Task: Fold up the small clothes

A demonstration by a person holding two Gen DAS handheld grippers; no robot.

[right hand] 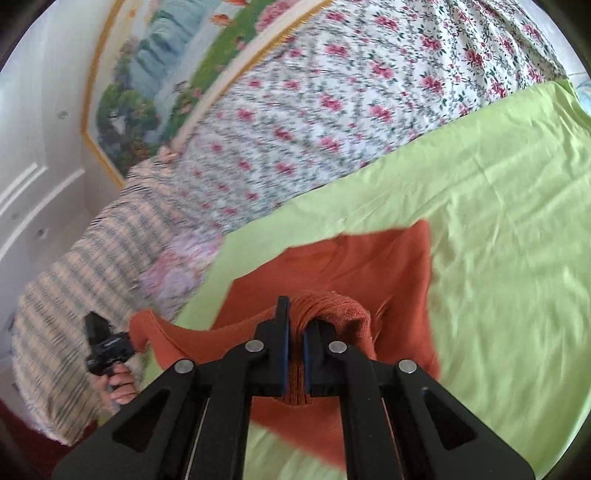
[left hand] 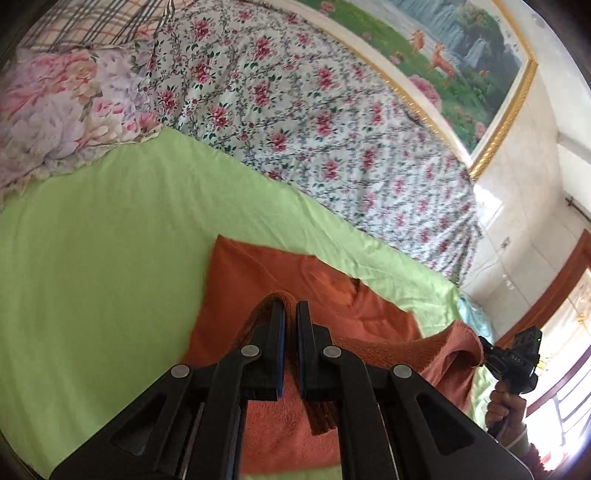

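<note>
Orange garment [left hand: 258, 280] lies partly spread on a green sheet [left hand: 110, 240] on the bed, its near edge lifted between two hand-held grippers. The left hand-held gripper [left hand: 290, 314] has its jaws nearly closed on a bunched fold of the knit cloth, which humps over the fingertips [left hand: 277, 314] and hangs down between them. The right hand-held gripper [right hand: 296, 314] is likewise almost closed, pinching a thick roll of the same garment that bulges over its right finger. In the left wrist view the raised edge runs from the left jaws across to the right hand-held gripper [left hand: 491, 354], seen at the far right with the holder's hand [left hand: 506, 406] beneath it. In the right wrist view the edge stretches the other way to the left hand-held gripper [right hand: 107, 347], held by a hand [right hand: 120, 387] at lower left. The rest of the garment rests flat on the sheet ahead of both pairs of jaws. Beyond the sheet lies a white floral cover [left hand: 314, 110], with a pink flowered pillow [left hand: 62, 118] and a plaid cloth [left hand: 92, 22] at one end. A gold-framed landscape picture [left hand: 461, 55] hangs on the wall behind the bed. Nothing lies on the sheet ahead of the garment.
</note>
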